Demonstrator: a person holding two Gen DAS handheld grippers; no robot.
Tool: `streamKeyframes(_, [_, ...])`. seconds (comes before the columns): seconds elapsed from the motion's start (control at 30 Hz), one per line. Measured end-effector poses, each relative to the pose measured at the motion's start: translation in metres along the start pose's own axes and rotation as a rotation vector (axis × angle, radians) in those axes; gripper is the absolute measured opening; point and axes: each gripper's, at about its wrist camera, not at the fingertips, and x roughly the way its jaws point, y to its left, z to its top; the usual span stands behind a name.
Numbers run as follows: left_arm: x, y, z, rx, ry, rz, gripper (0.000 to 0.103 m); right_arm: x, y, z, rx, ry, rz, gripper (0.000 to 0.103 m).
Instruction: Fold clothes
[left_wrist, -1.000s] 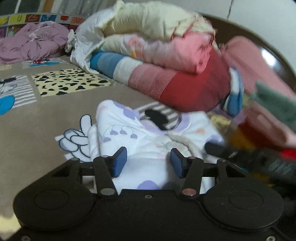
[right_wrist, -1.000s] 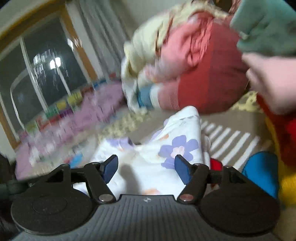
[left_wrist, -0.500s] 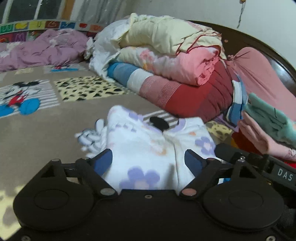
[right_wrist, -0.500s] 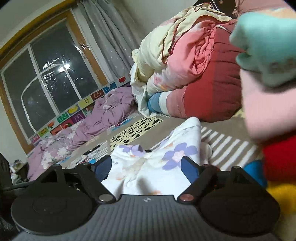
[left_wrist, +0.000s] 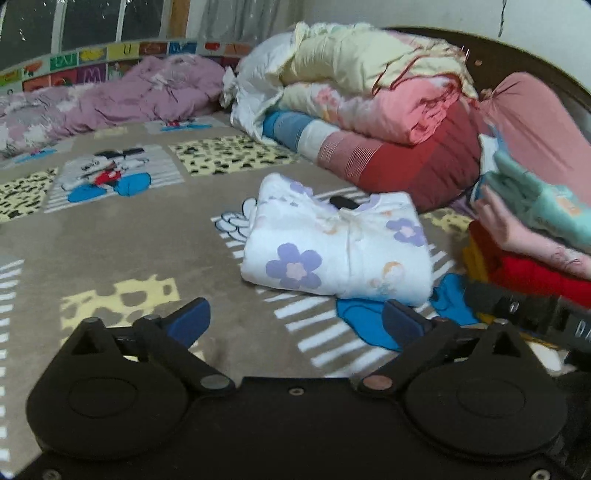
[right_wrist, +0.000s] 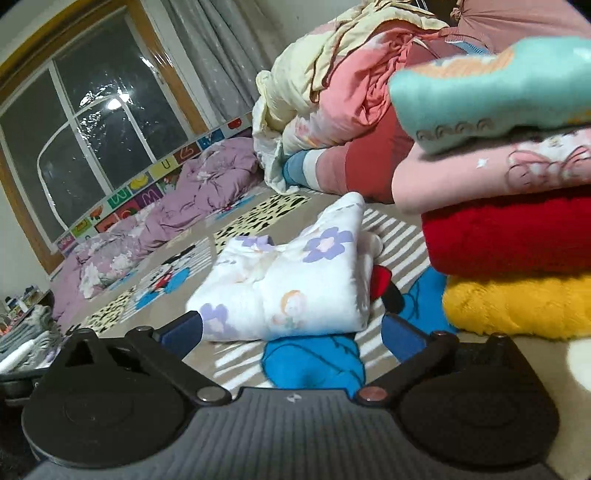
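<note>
A folded white garment with purple flowers (left_wrist: 340, 243) (right_wrist: 291, 280) lies flat on the brown cartoon-print bedspread (left_wrist: 129, 251). My left gripper (left_wrist: 295, 325) hovers short of its near edge, and its jaws are opening with nothing between them. My right gripper (right_wrist: 291, 336) sits just in front of the garment's near edge. Its jaws are opening too, and the blue pads (right_wrist: 400, 341) stand clear of the cloth. Part of the right gripper's black body (left_wrist: 535, 317) shows at the right of the left wrist view.
To the right stands a stack of folded clothes: teal (right_wrist: 491, 96), pink (right_wrist: 498, 173), red (right_wrist: 509, 236), yellow (right_wrist: 517, 306). Rolled quilts (left_wrist: 369, 110) are piled behind the garment. A purple duvet (left_wrist: 129, 92) lies along the window (right_wrist: 85, 125).
Both grippers have drawn back from the floral garment and their jaws have spread wide. The garment was between the pads before and now lies free on the bedspread.
</note>
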Motion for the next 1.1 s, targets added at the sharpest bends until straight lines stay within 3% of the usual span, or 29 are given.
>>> streamKeyframes(0.33, [-0.057,-0.017,-0.010,0.010,-0.020,0.037,0.103,-0.063,0.021,-0.012,-0.045,0.058,-0.026,0.103])
streamKeyframes(0.63, [-0.099,-0.030,-0.004,0.053,-0.081,0.045,0.103,-0.111,0.042,0.000,-0.106,0.025,-0.087,0.103])
streamKeyframes(0.87, [-0.116,-0.043,0.003,0.110,-0.107,0.092,0.103,-0.128,0.061,0.011,-0.154,0.015,-0.097,0.103])
streamKeyframes(1.1, [-0.124,-0.048,0.002,0.099,-0.123,0.112,0.103,-0.138,0.078,0.019,-0.221,0.009,-0.118,0.103])
